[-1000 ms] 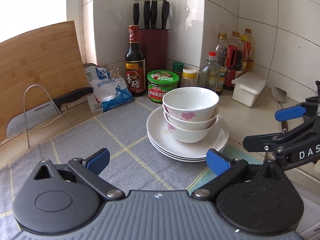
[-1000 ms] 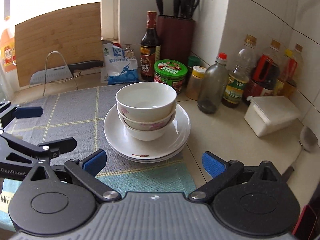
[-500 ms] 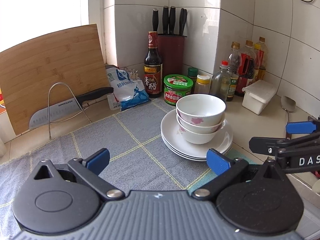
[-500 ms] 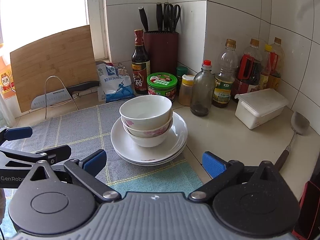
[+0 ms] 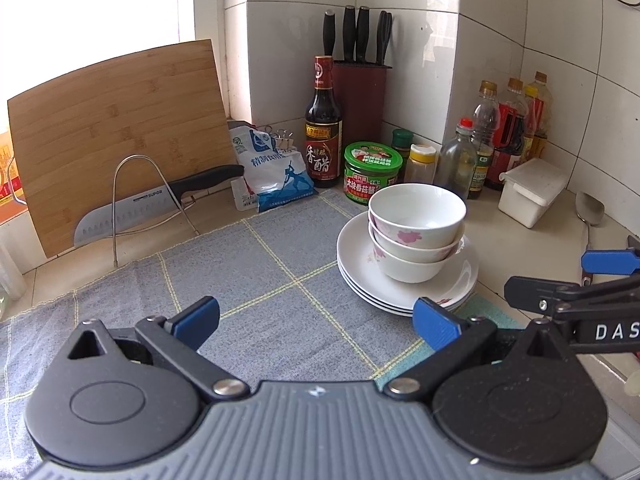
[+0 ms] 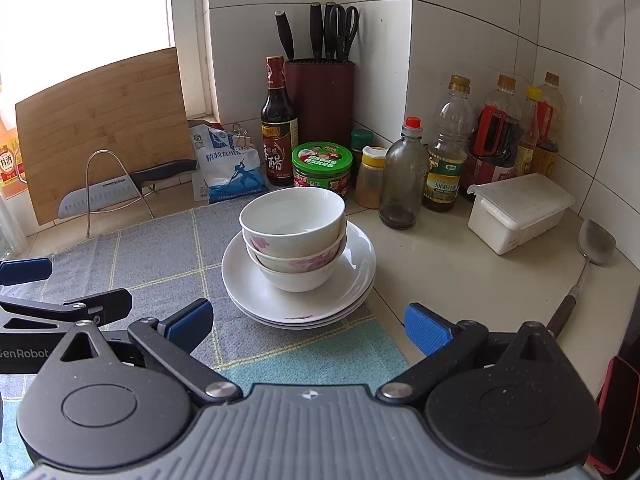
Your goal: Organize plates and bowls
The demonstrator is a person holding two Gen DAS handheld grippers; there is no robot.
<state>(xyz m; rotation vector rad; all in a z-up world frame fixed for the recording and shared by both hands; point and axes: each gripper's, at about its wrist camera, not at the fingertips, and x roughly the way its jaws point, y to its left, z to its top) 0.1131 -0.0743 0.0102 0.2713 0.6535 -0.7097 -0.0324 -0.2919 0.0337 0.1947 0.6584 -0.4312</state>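
Observation:
Three white bowls with pink flowers are nested on a stack of white plates at the right edge of a grey checked mat. My left gripper is open and empty, held back from the stack and to its left. My right gripper is open and empty, held back in front of the stack. Each gripper shows at the edge of the other's view, the right one and the left one.
Behind the stack stand a green jar, a dark vinegar bottle, a knife block, a salt bag and several oil bottles. A white lidded box and metal spatula lie right. A cutting board and cleaver stand left.
Both grippers have drawn back and risen from the stack, which looks smaller and farther now. The bowls and plates have not moved. Both grippers stay open.

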